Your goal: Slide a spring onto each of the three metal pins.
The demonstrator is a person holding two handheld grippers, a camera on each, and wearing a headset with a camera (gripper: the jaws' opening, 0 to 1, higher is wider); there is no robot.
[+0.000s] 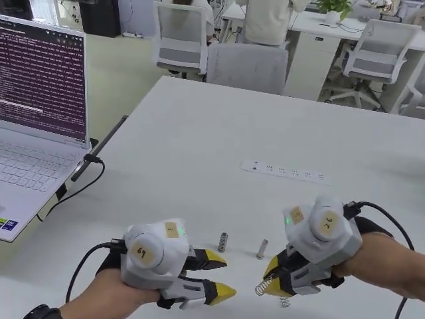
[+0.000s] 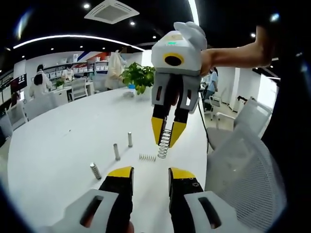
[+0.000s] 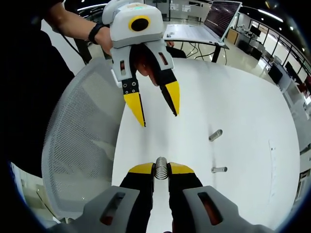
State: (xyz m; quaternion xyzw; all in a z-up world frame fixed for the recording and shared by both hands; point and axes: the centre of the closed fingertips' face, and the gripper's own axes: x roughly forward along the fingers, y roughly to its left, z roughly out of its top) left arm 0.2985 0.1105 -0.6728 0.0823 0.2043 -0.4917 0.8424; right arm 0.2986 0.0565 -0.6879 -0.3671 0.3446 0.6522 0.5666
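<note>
Holding a spring [image 2: 164, 145] by its upper coils only, the right gripper [image 2: 166, 133] is clamped on it, with most of the length hanging free below the yellow tips. The left gripper [image 2: 151, 174] sits opposite with its jaws apart, carrying nothing. Risk one: the free end can sway or flex, meet a pin top off-centre, and buckle or pop out of the clamp. Risk two: the pins [image 2: 116, 151] stand upright in a short row near the desk's near edge, and I cannot tell whether they are fixed, so a sideways push from the spring or a jaw tip may topple one. Risk three: a loose spring [image 2: 147, 157] lies flat just beside the right gripper's tips, closer to the near edge than the pins, and a careless sweep could roll it off. The end pin [image 2: 95, 171], closest to the left gripper, looks coiled, perhaps already sleeved, but it is too small to confirm. The desk [image 1: 219, 133] is white, smooth and matte, so it gives little grip for small metal parts. A laptop [image 1: 40, 100] and its cable [image 1: 73, 193] are at the left edge, with a power strip [image 1: 282, 171] toward the middle. Open office beyond, with grey mesh chairs [image 1: 247, 66], more white desks and a plant [image 2: 138, 77].
</note>
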